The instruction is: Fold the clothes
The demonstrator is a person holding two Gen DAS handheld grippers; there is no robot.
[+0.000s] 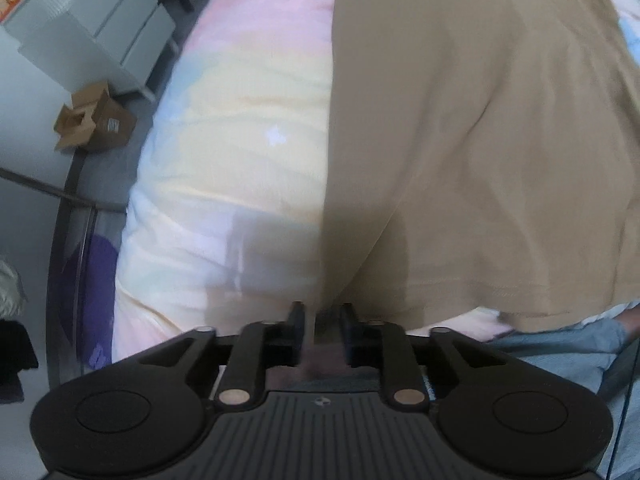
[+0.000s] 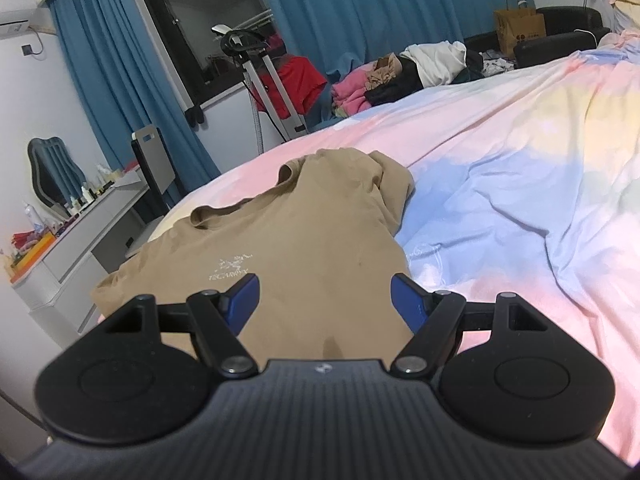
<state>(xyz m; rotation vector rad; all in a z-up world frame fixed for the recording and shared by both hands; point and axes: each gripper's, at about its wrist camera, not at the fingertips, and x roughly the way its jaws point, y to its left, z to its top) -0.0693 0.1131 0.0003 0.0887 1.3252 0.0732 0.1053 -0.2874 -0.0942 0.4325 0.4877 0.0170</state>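
The left gripper [image 1: 320,312] has its fingers nearly pressed together, pinching a corner of the tan T-shirt [image 1: 460,140] at its hem. From that pinch the cloth runs forward and to the right of the fingers, its straight side edge heading away down the middle of the left wrist view.

The right gripper [image 2: 324,292] has its blue fingers [image 2: 244,294] spread wide and holds nothing. It hovers just over the near part of the tan T-shirt [image 2: 280,248], whose printed logo [image 2: 230,270] sits just ahead of the left finger. The shirt's long axis runs straight away from these fingers, hem nearest and collar [image 2: 204,216] farthest. One sleeve [image 2: 388,184] lies bunched at the far right of the shirt.

The shirt lies on a bed with a pastel quilt [image 2: 520,200]. To the shirt's right the quilt spreads wide and open, wrinkled but free of things, giving room to fold that way. To the shirt's left the bed edge is near, with a white dresser [image 2: 80,248] beyond it. A heap of other clothes [image 2: 404,72] sits well beyond the collar.

The left gripper already has the cloth; the right looks placed to take the other hem corner.
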